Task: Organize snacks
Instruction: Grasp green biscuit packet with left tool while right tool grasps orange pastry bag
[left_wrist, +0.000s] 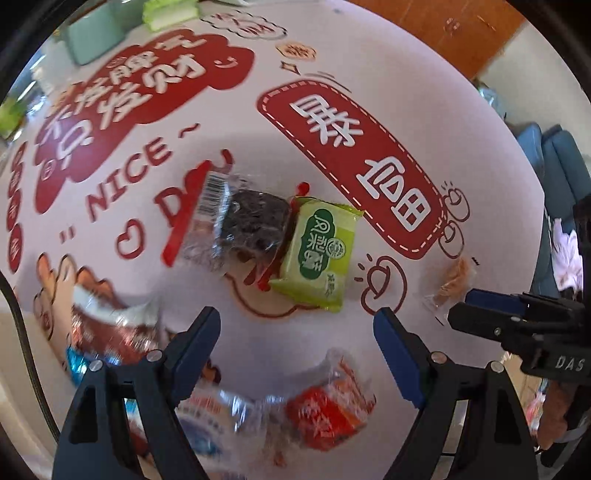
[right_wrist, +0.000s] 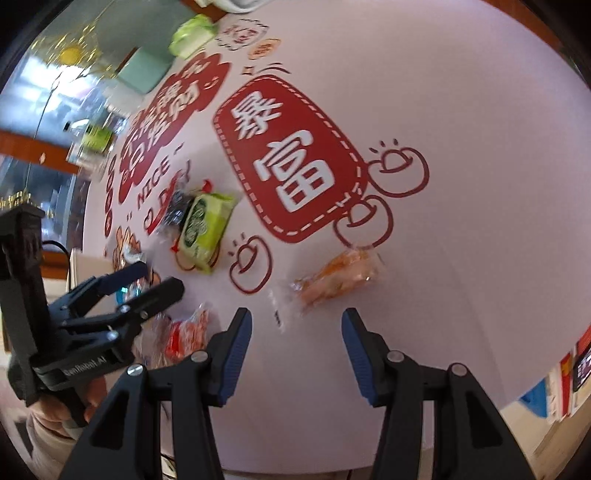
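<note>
Both tongs, left (left_wrist: 295, 325) and right (right_wrist: 297, 326), gape wide, holding nothing. Five snacks lie on the counter (right_wrist: 461, 147): green pack (left_wrist: 319, 253) touching dark clear-wrapped cake (left_wrist: 247, 227) mid-counter, orange snack (right_wrist: 338, 277) apart, red packet (left_wrist: 325, 413) and a blurred packet (left_wrist: 110, 325) nearer. Teal box (left_wrist: 92, 37) stands far off.

Left gripper (left_wrist: 297, 319): matte black plastic arms w/ blue rubber-faced fingers (left_wrist: 397, 354), round silver screws at the pivots. A black cable runs along its outer side. From the right wrist cam its body shows white lettering, approx. "GenRobot.AI".

Right gripper (right_wrist: 296, 325): same build, black frame, blue fingers (right_wrist: 236, 354), silver screws. From the left wrist cam its body is marked "DAS" in white.

Below left gripper in the right wrist cam: bare skin and a beige sleeve.
</note>
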